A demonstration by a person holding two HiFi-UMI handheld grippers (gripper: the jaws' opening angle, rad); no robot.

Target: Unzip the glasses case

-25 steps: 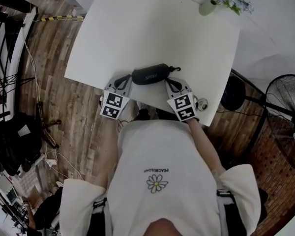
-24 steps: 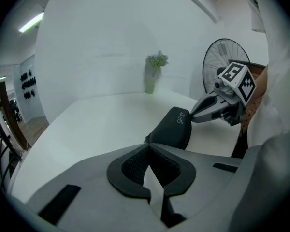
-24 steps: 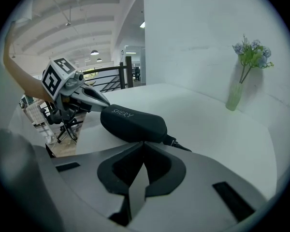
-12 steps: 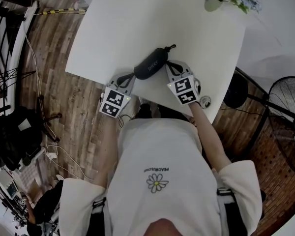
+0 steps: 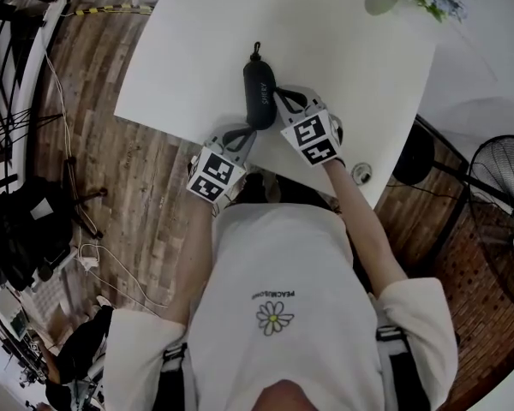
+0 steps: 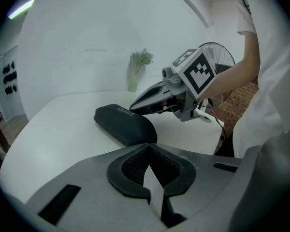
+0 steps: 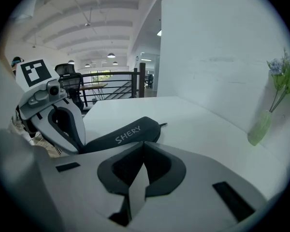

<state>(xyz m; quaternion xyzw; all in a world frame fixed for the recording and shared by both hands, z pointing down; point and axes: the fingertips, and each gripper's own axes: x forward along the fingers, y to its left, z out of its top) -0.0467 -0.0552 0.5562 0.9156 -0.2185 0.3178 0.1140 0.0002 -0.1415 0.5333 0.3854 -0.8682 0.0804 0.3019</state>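
The black zipped glasses case [image 5: 259, 92] lies on the white table [image 5: 343, 84] with its length pointing away from me and its zipper pull cord [image 5: 256, 51] at the far end. My left gripper [image 5: 251, 128] is shut and empty, its tip at the case's near end. My right gripper [image 5: 277, 95] is shut and empty too, its tip against the case's right side. In the left gripper view the case [image 6: 124, 124] lies just beyond my closed jaws, with the right gripper [image 6: 135, 106] beside it. The right gripper view shows the case [image 7: 125, 135] and the left gripper [image 7: 82, 146].
A vase of pale flowers [image 5: 381, 0] stands at the table's far right corner. A small round object [image 5: 360, 174] sits at the near right corner. The table's near edge runs just under my hands. A standing fan [image 5: 497, 169] is on the floor to the right.
The case has swung from lying crosswise to pointing away from me. My right gripper moved forward and left along it; my left gripper shifted right to its near end.
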